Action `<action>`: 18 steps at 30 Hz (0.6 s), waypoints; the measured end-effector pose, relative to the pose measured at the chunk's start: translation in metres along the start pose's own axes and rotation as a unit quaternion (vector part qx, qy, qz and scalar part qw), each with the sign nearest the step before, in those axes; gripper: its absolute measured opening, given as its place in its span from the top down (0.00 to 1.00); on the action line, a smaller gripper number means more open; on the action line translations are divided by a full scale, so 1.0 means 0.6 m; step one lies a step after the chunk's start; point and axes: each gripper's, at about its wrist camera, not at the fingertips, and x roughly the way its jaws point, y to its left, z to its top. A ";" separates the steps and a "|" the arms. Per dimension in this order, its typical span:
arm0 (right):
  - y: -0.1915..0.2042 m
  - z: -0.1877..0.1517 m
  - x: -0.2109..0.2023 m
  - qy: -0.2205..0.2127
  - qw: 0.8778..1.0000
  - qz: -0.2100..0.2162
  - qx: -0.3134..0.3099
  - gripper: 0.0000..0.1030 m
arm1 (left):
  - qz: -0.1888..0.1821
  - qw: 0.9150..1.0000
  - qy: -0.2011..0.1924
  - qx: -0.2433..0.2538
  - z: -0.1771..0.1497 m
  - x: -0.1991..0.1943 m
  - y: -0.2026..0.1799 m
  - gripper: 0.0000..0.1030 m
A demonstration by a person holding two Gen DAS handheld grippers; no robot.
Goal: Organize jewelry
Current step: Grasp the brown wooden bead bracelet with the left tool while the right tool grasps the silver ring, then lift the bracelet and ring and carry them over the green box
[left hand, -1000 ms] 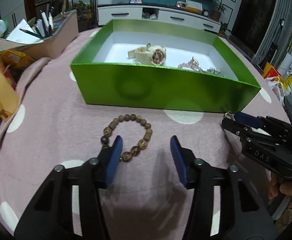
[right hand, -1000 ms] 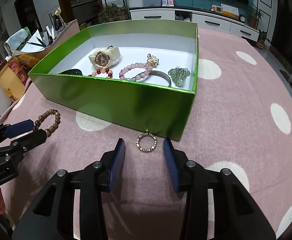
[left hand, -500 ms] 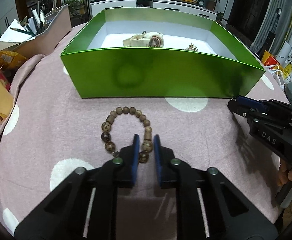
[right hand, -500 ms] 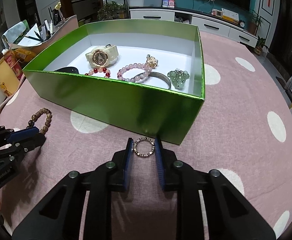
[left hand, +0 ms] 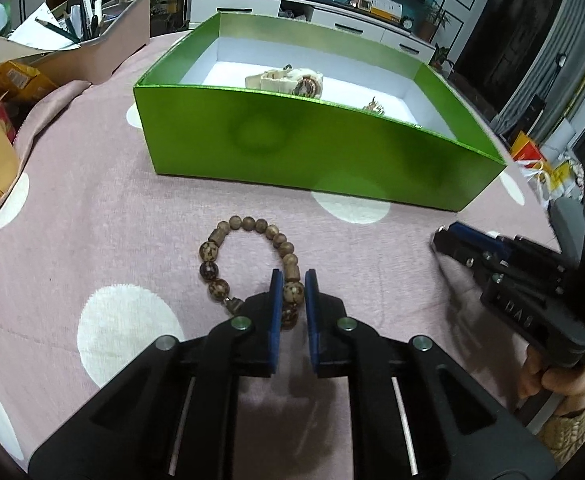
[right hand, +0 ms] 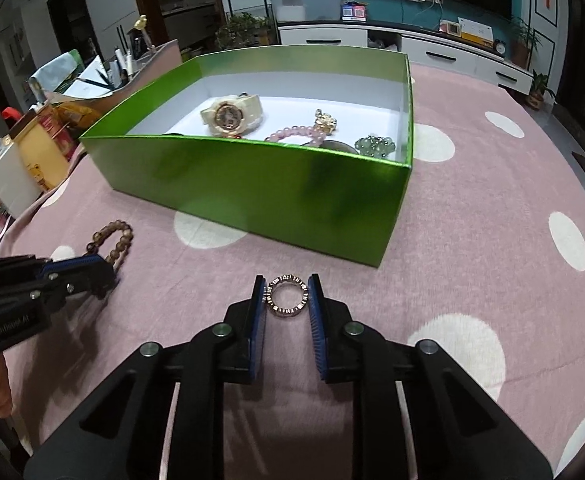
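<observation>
Left wrist: my left gripper (left hand: 292, 292) grasps beads (left hand: 248, 264), right gripper (right hand: 286, 294) the ring (right hand: 286, 295); lift level toward the box (left hand: 312, 160) at twelve o'clock.

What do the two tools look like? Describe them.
Both tools, left and right, are matte black, with forked arms, silver screws at the pivots and blue ribbed pads. Seen side-on, each body carries pale lettering. No cables show. A knitted beige sleeve covers the right wrist.

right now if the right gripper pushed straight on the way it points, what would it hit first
Probably the near wall of the green box, past the ring pinched in the right gripper; pointing steeply down, it might meet the tablecloth first.
</observation>
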 end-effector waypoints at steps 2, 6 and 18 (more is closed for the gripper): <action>0.000 -0.003 -0.008 -0.002 1.000 0.006 0.001 0.80 | -0.006 1.000 -0.004 -0.005 0.000 -0.009 0.000 0.90; 0.000 -0.012 -0.027 -0.006 1.000 0.015 0.004 0.80 | -0.017 1.000 -0.014 -0.015 -0.001 -0.028 0.000 0.90; 0.000 -0.022 -0.070 -0.025 0.999 0.024 0.011 0.80 | -0.026 0.998 -0.039 -0.039 0.001 -0.083 -0.001 0.90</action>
